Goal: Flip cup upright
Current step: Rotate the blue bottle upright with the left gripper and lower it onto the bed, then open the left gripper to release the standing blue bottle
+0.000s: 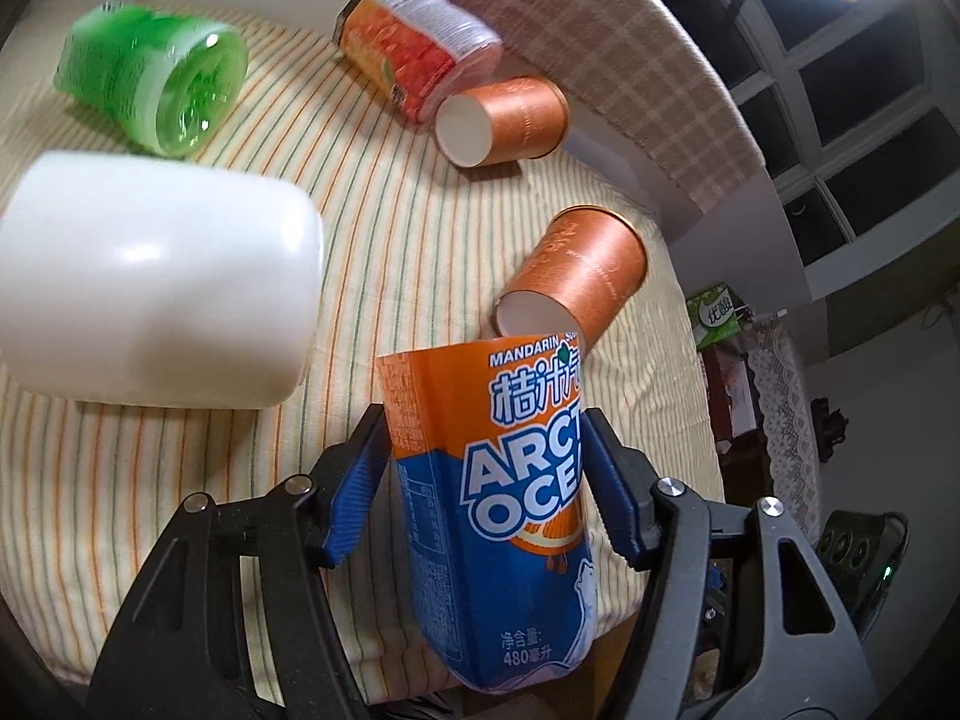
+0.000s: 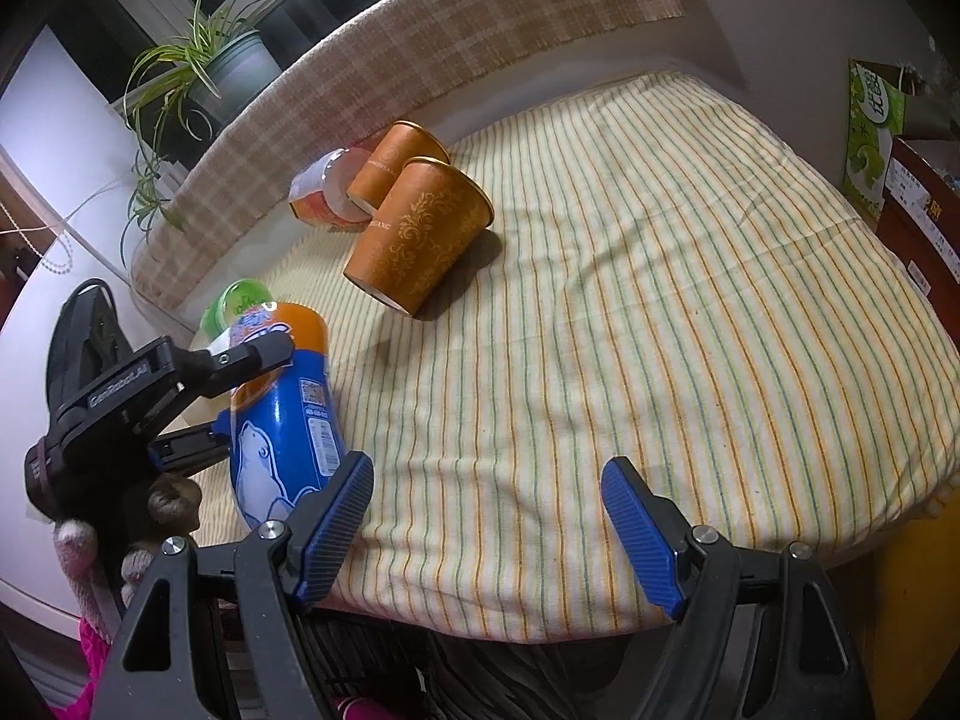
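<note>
My left gripper [image 1: 486, 450] is shut on an orange and blue Arctic Ocean cup [image 1: 498, 510], held off the striped cloth and tilted; it also shows in the right wrist view [image 2: 282, 414] with the left gripper [image 2: 240, 396] around it. My right gripper [image 2: 486, 510] is open and empty above the near edge of the cloth. Two orange paper cups [image 1: 573, 282] [image 1: 504, 120] lie on their sides; they also show in the right wrist view [image 2: 420, 234] [image 2: 393, 165].
A white cup [image 1: 156, 282], a green plastic cup [image 1: 156, 84] and an orange-label plastic cup [image 1: 414, 54] lie on their sides on the striped tablecloth [image 2: 660, 300]. A plaid cushion [image 2: 420, 60] runs along the far edge. A potted plant [image 2: 204, 66] stands behind.
</note>
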